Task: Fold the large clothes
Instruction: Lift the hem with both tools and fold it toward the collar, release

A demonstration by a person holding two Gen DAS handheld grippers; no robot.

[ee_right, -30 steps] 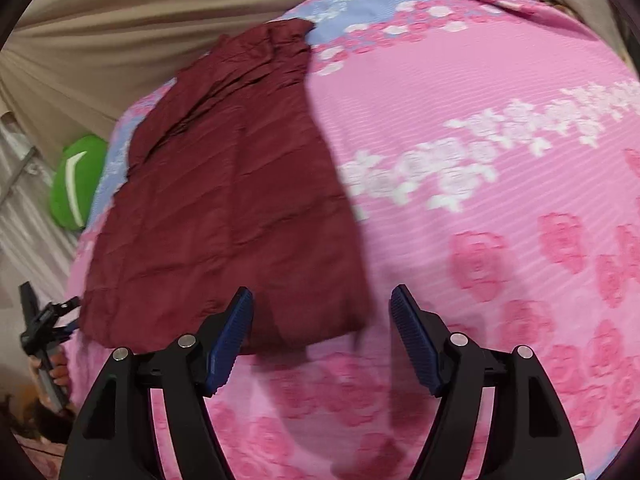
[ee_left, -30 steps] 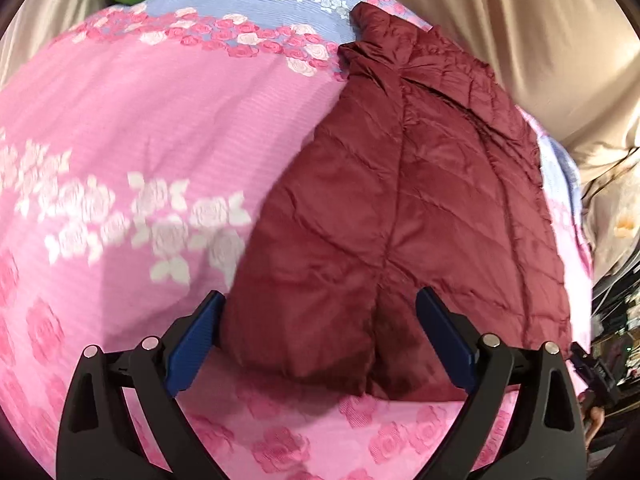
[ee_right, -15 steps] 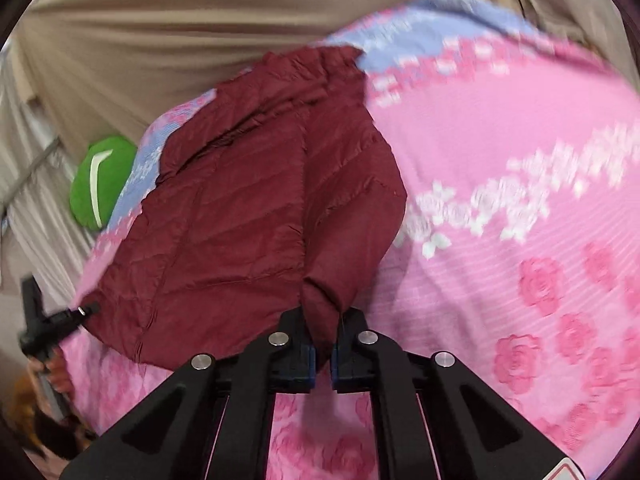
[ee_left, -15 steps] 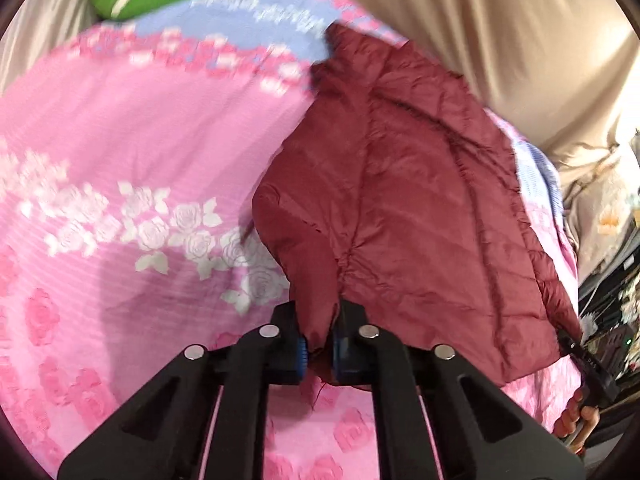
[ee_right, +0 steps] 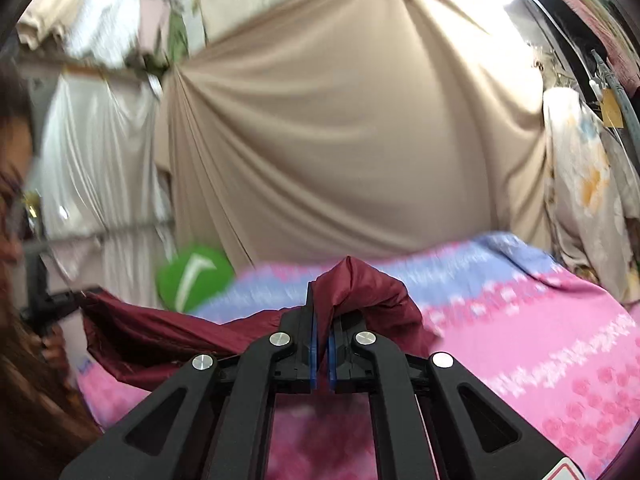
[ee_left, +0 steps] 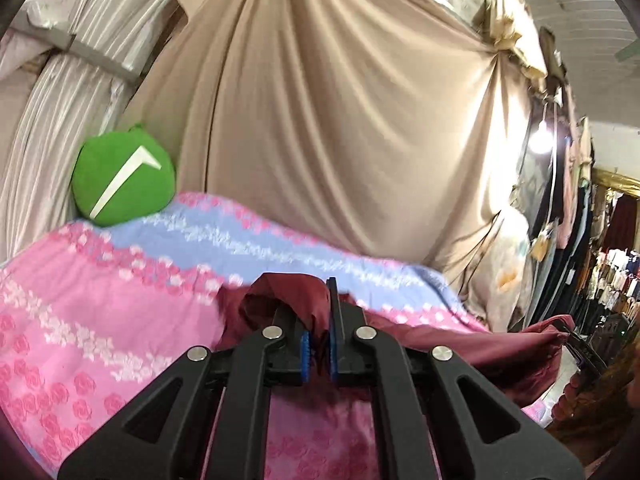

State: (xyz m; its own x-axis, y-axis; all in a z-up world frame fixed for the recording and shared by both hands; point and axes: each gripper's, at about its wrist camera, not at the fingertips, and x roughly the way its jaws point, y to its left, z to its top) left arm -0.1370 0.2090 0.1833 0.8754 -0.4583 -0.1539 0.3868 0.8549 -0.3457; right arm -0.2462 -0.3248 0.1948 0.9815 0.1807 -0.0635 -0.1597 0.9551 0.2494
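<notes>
A dark red quilted jacket (ee_left: 460, 344) lies on a bed covered by a pink and blue floral sheet (ee_left: 100, 320). My left gripper (ee_left: 318, 320) is shut on one corner of the jacket's hem and holds it lifted above the bed. My right gripper (ee_right: 322, 320) is shut on the other hem corner of the jacket (ee_right: 168, 332), also lifted. The hem stretches between the two grippers. The other gripper shows at the edge of each view, at the far right (ee_left: 576, 344) and far left (ee_right: 52, 304).
A green round cushion (ee_left: 124, 178) sits at the head of the bed against a beige draped curtain (ee_left: 340, 120). It also shows in the right wrist view (ee_right: 192, 280). Hanging clothes (ee_left: 608, 272) are at the far right. The person's hair (ee_right: 24, 380) is at the left.
Both grippers closed on the jacket's hem corners, then lifted and tilted up. The views now look level across the bed at the curtain, with the hem raised.
</notes>
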